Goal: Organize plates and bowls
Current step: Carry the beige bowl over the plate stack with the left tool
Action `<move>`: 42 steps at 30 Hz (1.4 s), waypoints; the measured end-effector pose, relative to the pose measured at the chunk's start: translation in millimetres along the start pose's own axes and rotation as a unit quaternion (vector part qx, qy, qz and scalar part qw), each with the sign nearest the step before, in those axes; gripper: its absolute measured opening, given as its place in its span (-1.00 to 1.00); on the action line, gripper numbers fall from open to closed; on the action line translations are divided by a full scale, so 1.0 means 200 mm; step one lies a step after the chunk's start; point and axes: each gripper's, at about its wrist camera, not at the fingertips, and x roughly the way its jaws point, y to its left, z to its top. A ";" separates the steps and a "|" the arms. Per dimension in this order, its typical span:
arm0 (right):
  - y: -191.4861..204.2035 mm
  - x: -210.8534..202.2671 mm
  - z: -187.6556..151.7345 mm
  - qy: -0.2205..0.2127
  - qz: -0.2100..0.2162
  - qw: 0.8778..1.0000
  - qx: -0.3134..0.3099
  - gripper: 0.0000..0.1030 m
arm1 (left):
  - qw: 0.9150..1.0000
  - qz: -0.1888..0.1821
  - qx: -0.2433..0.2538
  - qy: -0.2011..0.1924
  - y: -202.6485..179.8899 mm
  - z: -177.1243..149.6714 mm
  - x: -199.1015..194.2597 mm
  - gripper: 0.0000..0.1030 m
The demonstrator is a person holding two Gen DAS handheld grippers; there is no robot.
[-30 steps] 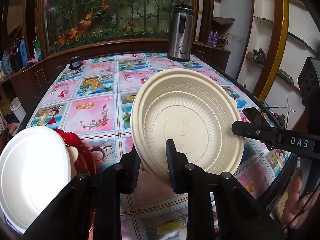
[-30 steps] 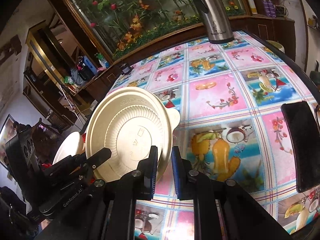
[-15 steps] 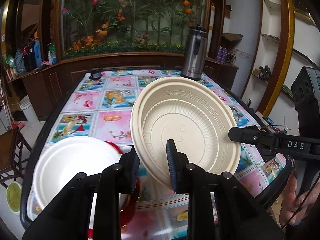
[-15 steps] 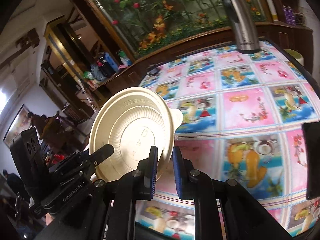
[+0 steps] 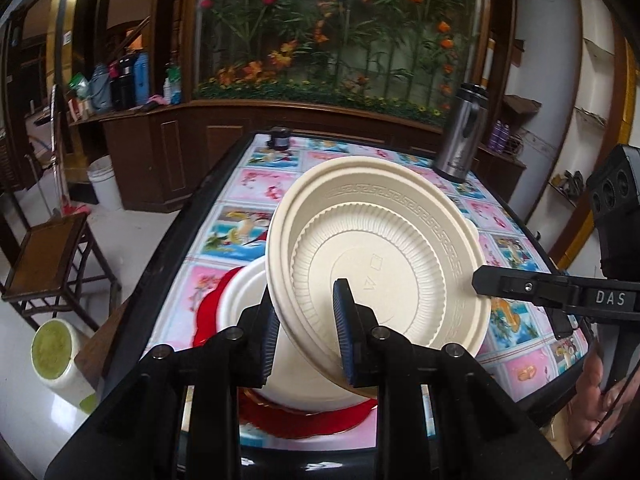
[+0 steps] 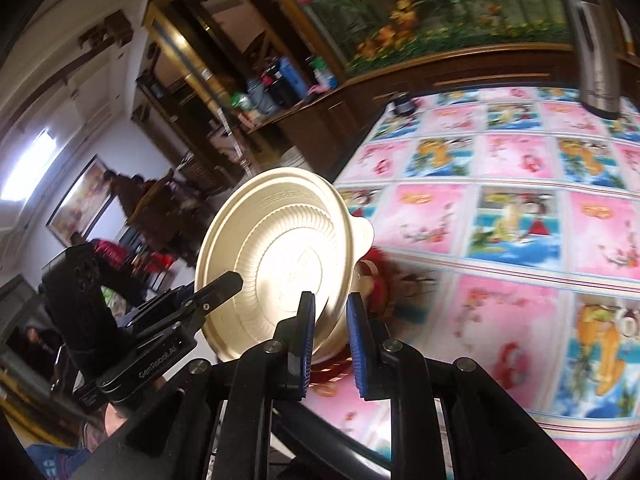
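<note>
Both grippers, left gripper (image 5: 306, 334) and right gripper (image 6: 330, 342), clamp the tilted cream bowl (image 5: 380, 268) above the white plate (image 5: 240, 300) on the red plate (image 5: 304, 420).

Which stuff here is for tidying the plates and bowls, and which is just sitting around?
For the job:
cream bowl, held by both grippers
white plate
red plate
left gripper
right gripper

Just sitting around:
steel flask
small dark jar
wooden chair
</note>
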 end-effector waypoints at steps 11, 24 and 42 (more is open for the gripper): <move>0.02 0.15 -0.03 0.038 0.018 0.999 0.022 -0.65 | 0.999 -0.002 -0.032 0.028 0.14 -0.05 0.08 -0.57; -0.05 0.23 -0.05 0.059 0.018 0.997 0.052 -0.65 | 0.998 -0.001 -0.033 0.045 0.16 -0.08 0.13 -0.57; -0.08 0.27 -0.06 0.068 0.023 0.995 0.065 -0.65 | 0.997 0.005 -0.038 0.061 0.18 -0.09 0.19 -0.57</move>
